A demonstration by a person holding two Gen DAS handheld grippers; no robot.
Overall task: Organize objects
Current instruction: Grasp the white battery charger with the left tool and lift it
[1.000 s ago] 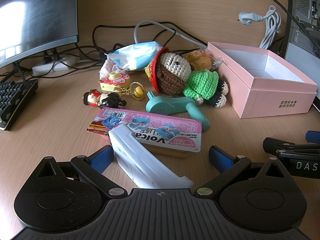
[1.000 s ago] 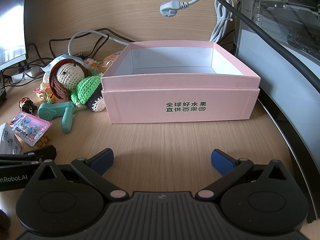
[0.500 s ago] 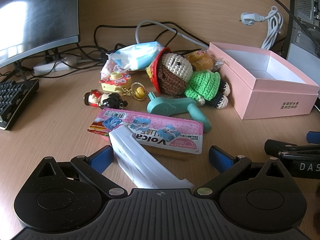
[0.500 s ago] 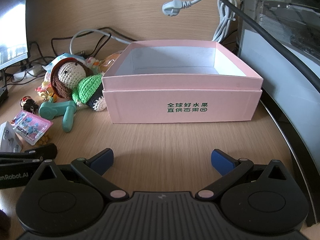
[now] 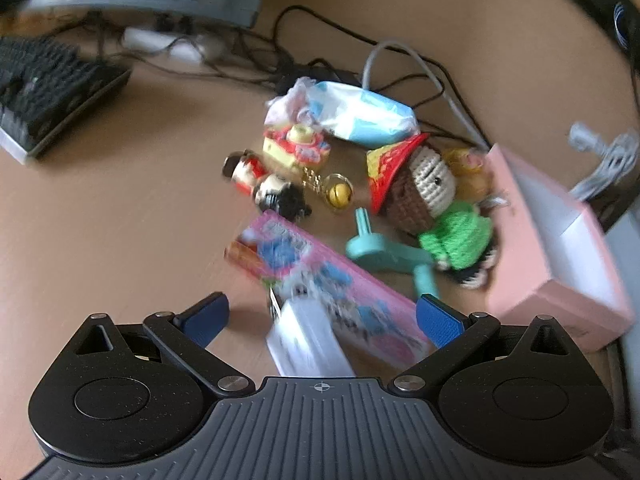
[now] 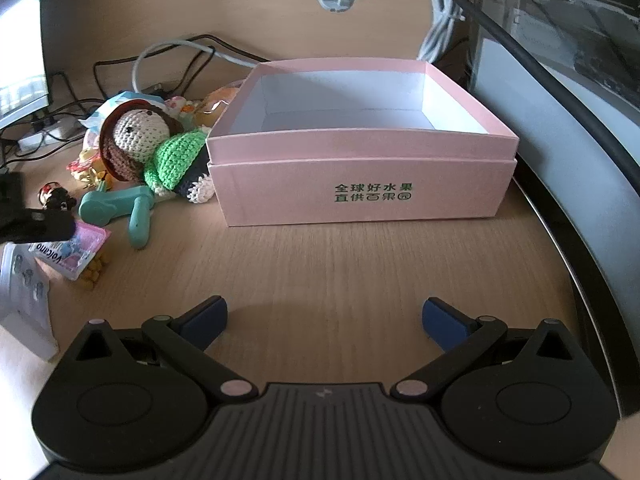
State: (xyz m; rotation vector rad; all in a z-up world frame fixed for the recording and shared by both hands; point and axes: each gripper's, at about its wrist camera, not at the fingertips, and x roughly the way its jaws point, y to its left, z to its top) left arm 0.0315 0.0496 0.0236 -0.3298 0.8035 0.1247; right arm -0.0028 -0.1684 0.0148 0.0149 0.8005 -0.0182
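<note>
Motion blur fills the left wrist view: left gripper [image 5: 322, 316] has lifted and tilted vs 0.5 s ago, jaws spread wide, gripping nothing, white packet [image 5: 306, 340] and pink snack pack [image 5: 320, 280] low-centre between them. Right gripper [image 6: 324, 316] unchanged, also agape and empty. Pink box [image 6: 360, 192] sits centre frame, nothing inside yet. Likely 1st pick starting.

The toys [image 5: 360, 216] are viewed from above, tilted, blurred; the box [image 6: 360, 160] is faced low and near. Both are shared.
</note>
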